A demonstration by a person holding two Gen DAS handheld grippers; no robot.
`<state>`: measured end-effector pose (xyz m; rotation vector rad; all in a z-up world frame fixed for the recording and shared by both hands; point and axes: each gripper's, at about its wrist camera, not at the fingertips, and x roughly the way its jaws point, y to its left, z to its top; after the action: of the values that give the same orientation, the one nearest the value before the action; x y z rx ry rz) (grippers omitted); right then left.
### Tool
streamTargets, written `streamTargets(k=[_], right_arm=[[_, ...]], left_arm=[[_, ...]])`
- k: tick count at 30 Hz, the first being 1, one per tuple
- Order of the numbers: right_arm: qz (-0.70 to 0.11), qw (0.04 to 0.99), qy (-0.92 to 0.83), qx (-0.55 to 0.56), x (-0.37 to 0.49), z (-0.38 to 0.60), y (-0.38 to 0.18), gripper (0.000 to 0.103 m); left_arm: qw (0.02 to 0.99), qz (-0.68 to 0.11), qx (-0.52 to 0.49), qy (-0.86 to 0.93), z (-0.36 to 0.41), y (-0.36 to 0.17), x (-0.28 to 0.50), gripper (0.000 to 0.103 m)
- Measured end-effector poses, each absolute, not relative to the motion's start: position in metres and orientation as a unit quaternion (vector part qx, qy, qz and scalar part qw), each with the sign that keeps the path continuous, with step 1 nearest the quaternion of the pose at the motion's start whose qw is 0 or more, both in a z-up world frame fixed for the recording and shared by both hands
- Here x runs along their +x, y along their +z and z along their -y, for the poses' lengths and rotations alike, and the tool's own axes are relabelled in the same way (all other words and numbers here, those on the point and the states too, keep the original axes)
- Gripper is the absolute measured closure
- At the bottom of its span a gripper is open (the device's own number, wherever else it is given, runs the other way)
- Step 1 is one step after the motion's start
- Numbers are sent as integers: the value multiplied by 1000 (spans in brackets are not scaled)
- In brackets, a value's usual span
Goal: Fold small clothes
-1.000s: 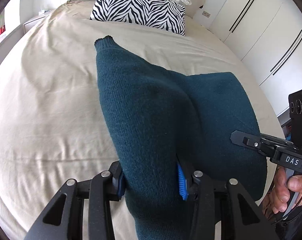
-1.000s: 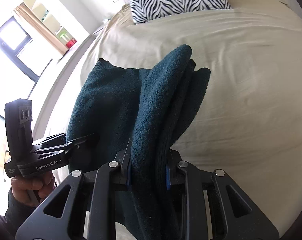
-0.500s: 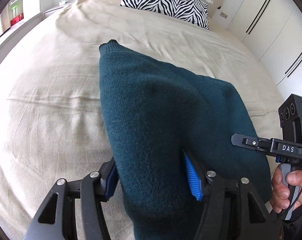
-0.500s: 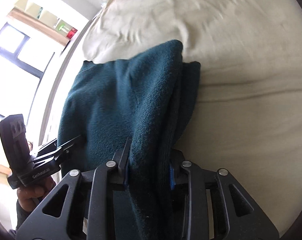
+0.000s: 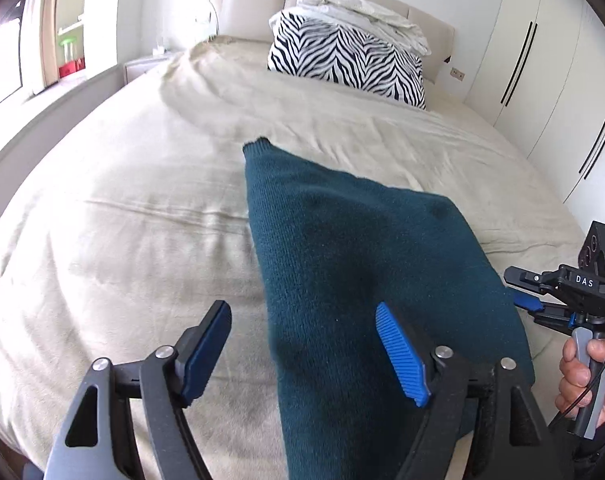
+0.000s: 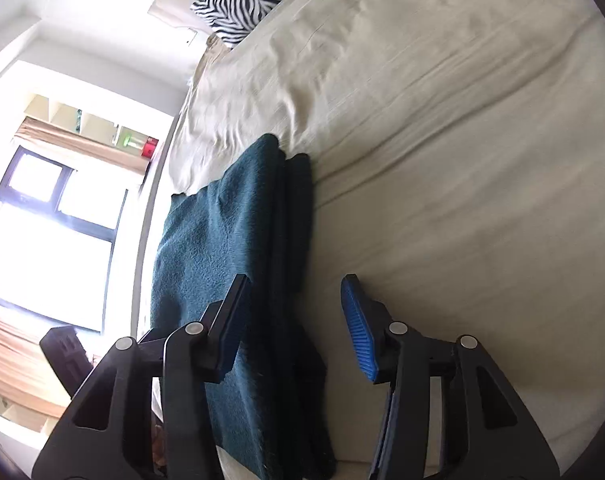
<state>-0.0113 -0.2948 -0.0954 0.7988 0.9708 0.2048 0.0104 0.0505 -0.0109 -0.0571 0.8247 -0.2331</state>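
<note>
A dark teal knitted sweater (image 5: 354, 264) lies folded on the beige bed (image 5: 122, 208), near the front edge. My left gripper (image 5: 306, 344) is open just above the sweater's near left edge, gripping nothing. In the right wrist view the folded sweater (image 6: 230, 248) lies flat with its layered right edge showing. My right gripper (image 6: 294, 316) is open over that edge, holding nothing. The right gripper also shows at the right of the left wrist view (image 5: 542, 296), held by a hand.
A zebra-striped pillow (image 5: 346, 60) with white bedding (image 5: 362, 8) on top lies at the head of the bed. White wardrobe doors (image 5: 550, 64) stand on the right. A window (image 6: 42, 240) and shelves are on the left side.
Both grippers have opened and let go of the sweater, which now lies flat on the bed. Both have drawn back slightly and lifted.
</note>
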Motion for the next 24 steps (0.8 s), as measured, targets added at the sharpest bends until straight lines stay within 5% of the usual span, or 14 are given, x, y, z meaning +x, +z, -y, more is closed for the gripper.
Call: streamTargets(k=[3,8,14,24], right_arm=[[-415,846,45,332,-42,302,-71,56],[-323,915,10,242,-86,285,-12,54],[-151,973,-48,168,-139,257,67,1],[-47,997,-58,34,-183,212,150,0]], left_arm=[[943,-322,-10,-80,-51,19,-29,0],[974,-221,53,-15,-38,64,-78,0],[988,-133,80,7,-32,114,-105,0],[976,-199,85,30,-23,119,-85,0]])
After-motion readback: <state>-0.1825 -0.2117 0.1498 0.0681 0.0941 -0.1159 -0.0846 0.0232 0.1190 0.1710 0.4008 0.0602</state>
